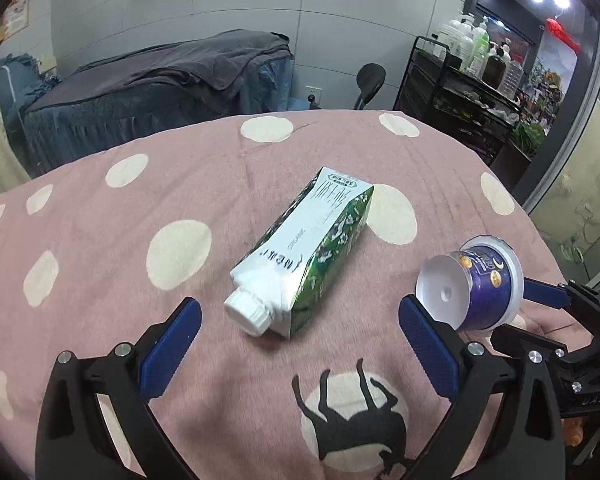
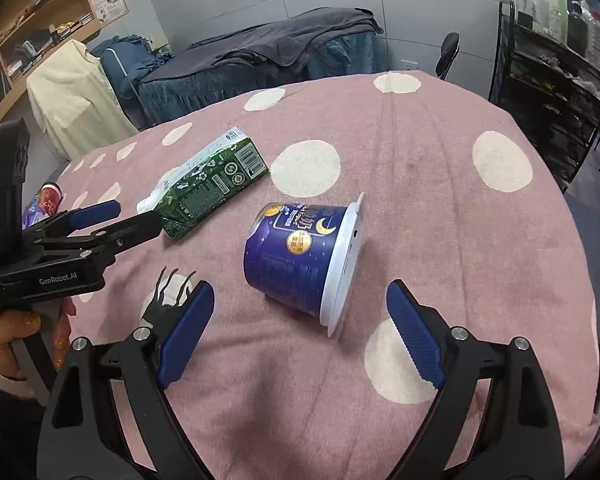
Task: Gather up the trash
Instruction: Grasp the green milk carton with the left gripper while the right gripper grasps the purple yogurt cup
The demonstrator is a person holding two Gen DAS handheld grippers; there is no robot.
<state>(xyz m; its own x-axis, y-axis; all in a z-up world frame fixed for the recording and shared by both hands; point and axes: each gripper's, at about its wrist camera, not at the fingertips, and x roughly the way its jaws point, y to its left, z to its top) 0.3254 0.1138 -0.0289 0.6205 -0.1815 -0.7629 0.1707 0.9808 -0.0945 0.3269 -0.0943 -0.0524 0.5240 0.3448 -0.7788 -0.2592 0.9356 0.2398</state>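
Observation:
A green and white drink carton [image 1: 304, 256] with a white cap lies on its side on the pink dotted cloth [image 1: 100, 240]. My left gripper [image 1: 300, 332] is open, its fingers on either side of the cap end, just short of it. A blue yogurt cup [image 2: 300, 256] lies on its side, rim to the right. My right gripper [image 2: 300, 332] is open and just short of the cup. The cup also shows in the left wrist view [image 1: 476, 284], and the carton in the right wrist view [image 2: 208, 188]. The left gripper shows in the right wrist view [image 2: 124, 218].
The pink cloth [image 2: 420, 200] covers a round table. A covered bed [image 1: 160, 84] and a black rack of bottles [image 1: 472, 76] stand behind. A red cup and wrappers [image 2: 46, 200] lie off the table's left edge.

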